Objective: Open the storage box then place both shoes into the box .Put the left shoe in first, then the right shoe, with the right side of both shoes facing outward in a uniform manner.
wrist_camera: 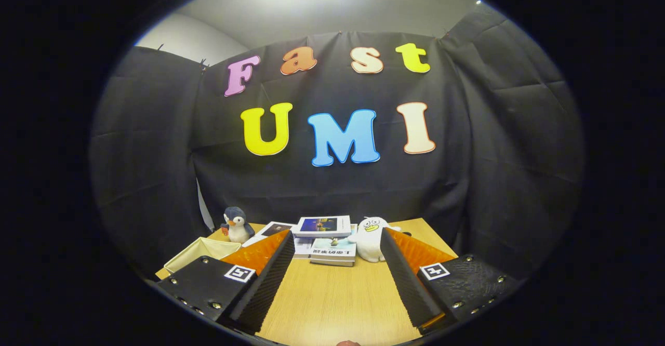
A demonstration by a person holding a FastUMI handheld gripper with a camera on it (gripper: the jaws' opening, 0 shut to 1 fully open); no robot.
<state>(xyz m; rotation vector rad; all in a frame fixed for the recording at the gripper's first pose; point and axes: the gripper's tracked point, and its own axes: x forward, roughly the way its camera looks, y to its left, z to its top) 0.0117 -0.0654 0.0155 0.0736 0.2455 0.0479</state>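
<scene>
My tongs [336,278] gape empty above bare desk [332,304]; books [324,242] ahead. Box [200,250] left: I'd approach low, slowly.

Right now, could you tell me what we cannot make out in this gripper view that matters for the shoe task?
- Shoes: I cannot locate either from here.
- Cream storage box: partly hidden behind the left finger; its inside cannot be seen.
- Stack of books: cover print too small to read.
- White plush: one side covered by the right finger.
- Gripper: fingers spread apart over the bare wooden table, holding nothing.
</scene>
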